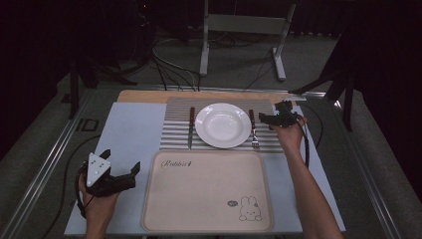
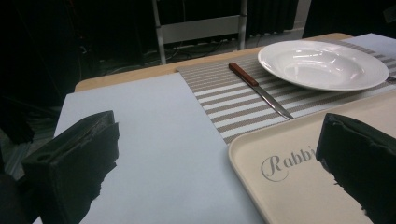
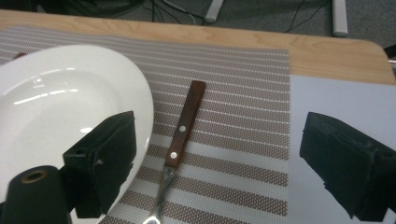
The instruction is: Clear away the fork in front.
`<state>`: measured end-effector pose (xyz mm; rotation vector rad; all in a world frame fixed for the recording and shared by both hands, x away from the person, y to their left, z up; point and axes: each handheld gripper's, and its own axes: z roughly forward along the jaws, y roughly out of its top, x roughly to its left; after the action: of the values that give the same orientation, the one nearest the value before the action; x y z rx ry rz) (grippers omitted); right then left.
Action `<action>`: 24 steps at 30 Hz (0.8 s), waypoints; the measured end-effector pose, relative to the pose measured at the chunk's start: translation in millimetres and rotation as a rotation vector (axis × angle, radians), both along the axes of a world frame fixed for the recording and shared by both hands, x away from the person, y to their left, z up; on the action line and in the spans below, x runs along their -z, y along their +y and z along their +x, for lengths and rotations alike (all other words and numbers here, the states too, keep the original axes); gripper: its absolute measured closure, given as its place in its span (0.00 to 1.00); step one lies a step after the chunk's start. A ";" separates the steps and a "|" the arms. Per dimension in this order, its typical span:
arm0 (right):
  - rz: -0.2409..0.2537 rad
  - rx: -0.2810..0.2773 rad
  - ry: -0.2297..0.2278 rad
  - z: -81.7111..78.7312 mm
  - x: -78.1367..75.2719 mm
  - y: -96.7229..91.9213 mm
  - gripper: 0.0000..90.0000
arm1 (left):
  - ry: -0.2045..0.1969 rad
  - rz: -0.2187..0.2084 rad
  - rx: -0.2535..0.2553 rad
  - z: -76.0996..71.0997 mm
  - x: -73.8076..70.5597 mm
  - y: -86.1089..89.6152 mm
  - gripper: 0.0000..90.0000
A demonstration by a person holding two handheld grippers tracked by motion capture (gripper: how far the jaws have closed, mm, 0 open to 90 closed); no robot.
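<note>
Fork flat on striped placemat, just right of white plate, between spread jaws of right gripper, untouched. Left gripper spread too, empty, beside beige tray on tabletop.

A big beige tray with a small bunny picture lies at the near side of the tabletop. Behind it a striped mat holds a white plate, and a knife with a brown handle lies just left of the plate
</note>
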<state>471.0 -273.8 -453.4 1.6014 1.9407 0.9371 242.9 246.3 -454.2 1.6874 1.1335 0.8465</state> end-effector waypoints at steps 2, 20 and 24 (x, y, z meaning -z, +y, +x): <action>-0.004 0.000 0.008 1.6 3.7 1.9 0.12 | -0.001 -0.001 0.000 -0.3 -0.1 -0.1 0.00; 0.007 0.021 0.113 18.9 37.5 16.2 0.24 | -0.005 -0.013 -0.009 -1.3 -0.3 3.3 0.00; 0.012 0.020 0.128 21.2 42.9 20.1 0.36 | -0.006 -0.015 -0.010 -1.7 -0.6 3.8 0.00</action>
<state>492.1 -253.6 -496.3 1.7225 2.0038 0.8586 241.1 250.1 -453.6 1.6666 1.1426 0.8466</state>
